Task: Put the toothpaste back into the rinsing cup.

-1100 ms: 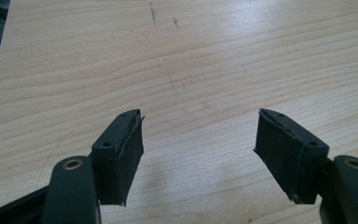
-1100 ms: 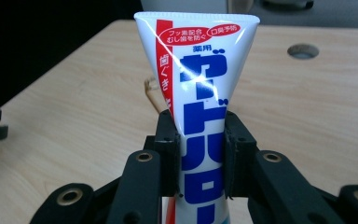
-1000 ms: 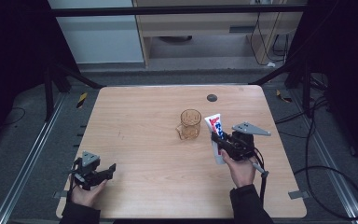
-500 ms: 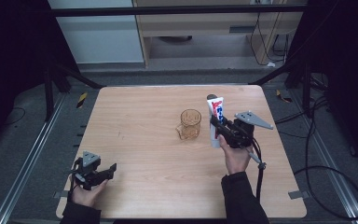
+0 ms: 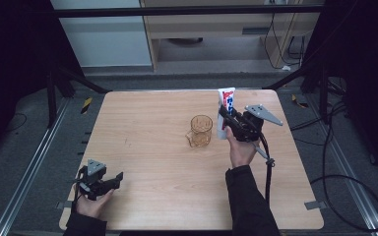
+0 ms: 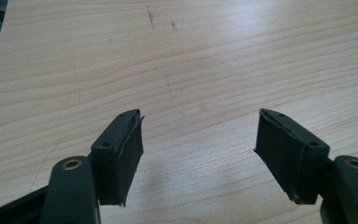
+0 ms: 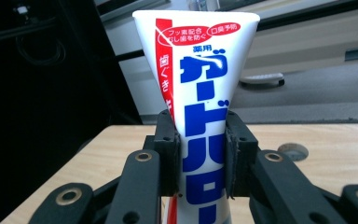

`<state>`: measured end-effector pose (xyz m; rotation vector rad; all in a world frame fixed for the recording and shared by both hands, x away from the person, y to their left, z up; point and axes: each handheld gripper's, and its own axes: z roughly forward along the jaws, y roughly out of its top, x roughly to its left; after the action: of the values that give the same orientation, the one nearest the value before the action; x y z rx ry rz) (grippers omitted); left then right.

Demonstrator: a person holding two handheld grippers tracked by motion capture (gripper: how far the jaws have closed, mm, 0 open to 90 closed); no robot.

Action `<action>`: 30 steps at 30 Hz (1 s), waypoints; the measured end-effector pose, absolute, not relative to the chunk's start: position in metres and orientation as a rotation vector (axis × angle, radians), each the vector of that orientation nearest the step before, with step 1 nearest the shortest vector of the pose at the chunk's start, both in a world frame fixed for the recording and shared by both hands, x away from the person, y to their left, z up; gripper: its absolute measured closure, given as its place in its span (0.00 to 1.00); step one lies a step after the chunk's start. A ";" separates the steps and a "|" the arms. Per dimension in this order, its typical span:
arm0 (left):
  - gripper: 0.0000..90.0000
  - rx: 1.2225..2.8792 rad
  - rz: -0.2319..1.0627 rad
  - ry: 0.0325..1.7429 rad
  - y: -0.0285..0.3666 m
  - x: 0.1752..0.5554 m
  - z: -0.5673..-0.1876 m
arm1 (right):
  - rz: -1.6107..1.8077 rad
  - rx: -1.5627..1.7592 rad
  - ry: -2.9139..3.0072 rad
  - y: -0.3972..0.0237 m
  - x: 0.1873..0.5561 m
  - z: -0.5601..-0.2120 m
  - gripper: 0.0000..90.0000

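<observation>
Since a second ago I have carried the toothpaste tube [image 5: 226,112] away from me and up; it was tilted beside the cup, and now it stands upright just to the right of the amber cup [image 5: 200,130], over the far right part of the wooden table [image 5: 167,196]. My right gripper [image 5: 225,119] is clamped on it, jaws pressing both sides of the tube's middle. In the right gripper view the tube's [image 7: 200,93] lower end is cut off below the jaws, so I cannot make out its cap, and from above my gripper hides the lower part too. Its long axis runs vertical, the flat crimped end on top, the blue and red lettering facing my gripper's camera. My left gripper [image 5: 113,179] has stayed at the near left corner, jaws wide apart over bare wood with nothing between them [image 6: 200,154].
</observation>
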<state>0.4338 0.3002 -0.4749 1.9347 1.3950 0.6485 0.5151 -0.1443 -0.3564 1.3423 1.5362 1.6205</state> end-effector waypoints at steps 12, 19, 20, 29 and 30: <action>0.34 1.927 0.654 1.397 0.301 0.434 -0.475 | 1.645 1.369 1.457 -0.132 0.537 -0.360 0.79; 0.34 1.930 0.655 1.396 0.301 0.434 -0.475 | 1.617 1.389 1.424 -0.127 0.547 -0.367 0.79; 0.34 1.930 0.655 1.396 0.300 0.435 -0.475 | 1.617 1.390 1.417 -0.126 0.548 -0.368 0.79; 0.34 1.928 0.655 1.397 0.301 0.434 -0.475 | 1.586 1.400 1.412 -0.108 0.564 -0.374 0.79; 0.34 1.929 0.655 1.397 0.302 0.434 -0.475 | 1.588 1.398 1.413 -0.107 0.565 -0.373 0.79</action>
<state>0.4344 0.3019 -0.4748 1.9287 1.3974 0.6546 0.5653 -0.1067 -0.3734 1.3976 1.4135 1.5885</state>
